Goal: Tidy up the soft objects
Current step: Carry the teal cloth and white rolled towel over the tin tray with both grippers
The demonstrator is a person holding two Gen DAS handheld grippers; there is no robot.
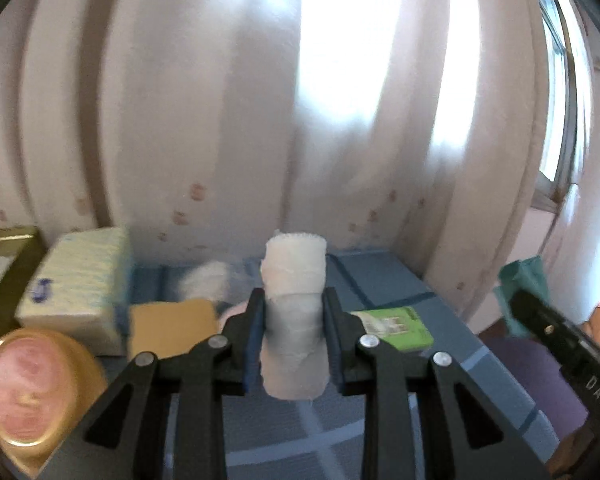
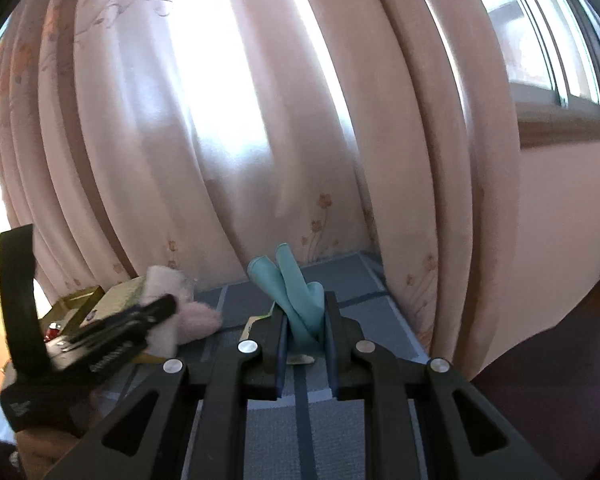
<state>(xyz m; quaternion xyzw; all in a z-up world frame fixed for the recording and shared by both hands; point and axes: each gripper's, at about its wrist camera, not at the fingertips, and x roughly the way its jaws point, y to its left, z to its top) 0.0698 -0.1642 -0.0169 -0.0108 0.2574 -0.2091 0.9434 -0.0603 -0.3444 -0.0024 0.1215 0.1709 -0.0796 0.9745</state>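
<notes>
A white gauze roll stands upright between the pads of my left gripper, which is shut on it and holds it above the blue mat. In the right wrist view my right gripper is shut on a teal rubber glove, whose fingers stick up past the jaws. The same glove shows at the right edge of the left wrist view. The left gripper with the white roll appears at the left of the right wrist view. A fluffy pink object lies on the mat beside it.
A tissue pack, a brown card, a green packet and a gold-rimmed pink round case sit on the blue mat. A white fluffy ball lies behind. Pale curtains hang behind; a window is at right.
</notes>
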